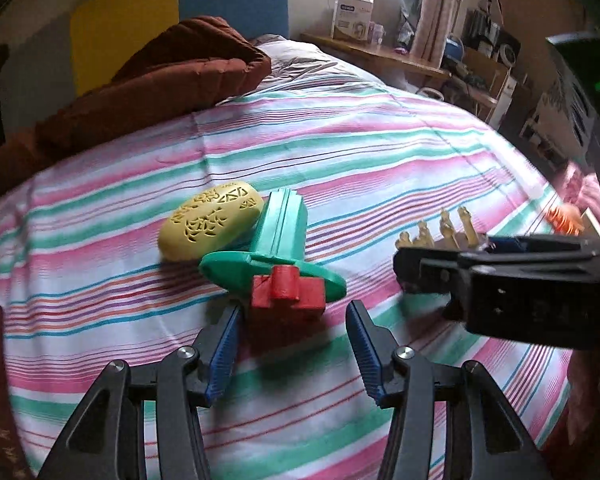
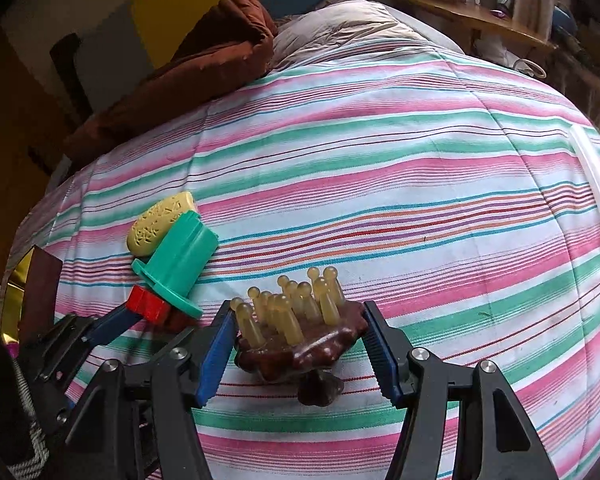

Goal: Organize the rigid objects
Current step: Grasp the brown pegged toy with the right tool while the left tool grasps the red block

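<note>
Left tool: your left tool [image 1: 292, 344] has its jaws spread and nothing between the pads; the red end of the green piece lies just ahead of the blue fingertips [image 1: 224, 344].
Right tool: your right tool [image 2: 298, 354] sits around the brown massager [image 2: 300, 354], the left pad against its edge, the right pad right at the other rim; you cannot tell for certain whether it presses there.
Green piece: the green flanged cylinder with the red knob [image 1: 278, 256] lies tilted on the striped bedspread [image 1: 380, 160], its far end touching the yellow oval box.
Yellow oval box: the yellow oval box [image 1: 210, 222] lies flat on the bed, just left of the green cylinder.
Massager: its pale rounded prongs [image 2: 296, 304] point up and away from you, base low between the right fingers.
Background: a brown blanket [image 1: 160, 80] is bunched at the bed's far left.
</note>
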Tool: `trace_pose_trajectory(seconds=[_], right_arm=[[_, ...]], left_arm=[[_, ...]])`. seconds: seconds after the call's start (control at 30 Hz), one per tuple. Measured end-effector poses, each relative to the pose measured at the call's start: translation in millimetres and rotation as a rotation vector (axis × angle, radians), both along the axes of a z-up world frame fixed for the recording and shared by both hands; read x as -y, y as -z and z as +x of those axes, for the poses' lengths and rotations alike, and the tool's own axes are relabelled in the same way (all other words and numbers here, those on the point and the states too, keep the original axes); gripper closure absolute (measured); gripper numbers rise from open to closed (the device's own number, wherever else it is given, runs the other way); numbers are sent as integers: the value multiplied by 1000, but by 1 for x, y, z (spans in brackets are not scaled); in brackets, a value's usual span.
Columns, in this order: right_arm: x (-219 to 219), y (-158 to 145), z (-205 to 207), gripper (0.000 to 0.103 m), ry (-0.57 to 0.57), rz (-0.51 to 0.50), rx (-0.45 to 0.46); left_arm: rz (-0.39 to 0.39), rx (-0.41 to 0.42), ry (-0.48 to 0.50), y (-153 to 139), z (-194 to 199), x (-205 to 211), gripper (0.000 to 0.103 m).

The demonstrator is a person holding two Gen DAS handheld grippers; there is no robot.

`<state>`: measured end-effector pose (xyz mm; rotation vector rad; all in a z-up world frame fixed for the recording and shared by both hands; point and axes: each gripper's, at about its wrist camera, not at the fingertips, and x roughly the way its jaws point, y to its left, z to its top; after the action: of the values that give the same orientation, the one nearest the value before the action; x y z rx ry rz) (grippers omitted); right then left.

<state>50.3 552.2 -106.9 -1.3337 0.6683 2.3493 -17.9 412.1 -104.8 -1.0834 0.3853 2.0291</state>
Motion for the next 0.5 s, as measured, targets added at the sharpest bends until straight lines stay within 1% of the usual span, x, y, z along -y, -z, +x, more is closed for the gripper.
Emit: trace_pose_trajectory(seconds=[0.03,0.07,0.23,0.37,0.5], right_arm=[[0,0,0,41,2,-2,-1],[-1,0,0,41,3,-4,-2],[-1,1,0,41,1,-2,-1],[-1,-1,2,41,4,4,-7],[1,-5,3,41,-7,-1,-34]], left_arm=[[6,-2,-13,2,-2,2,65],[4,-21,-18,4,-2,4,68],[49,-22,1,2,-1,19,68],[52,-67,-33,2,8,37,68],[76,-94,-47,-1,19,55,68]])
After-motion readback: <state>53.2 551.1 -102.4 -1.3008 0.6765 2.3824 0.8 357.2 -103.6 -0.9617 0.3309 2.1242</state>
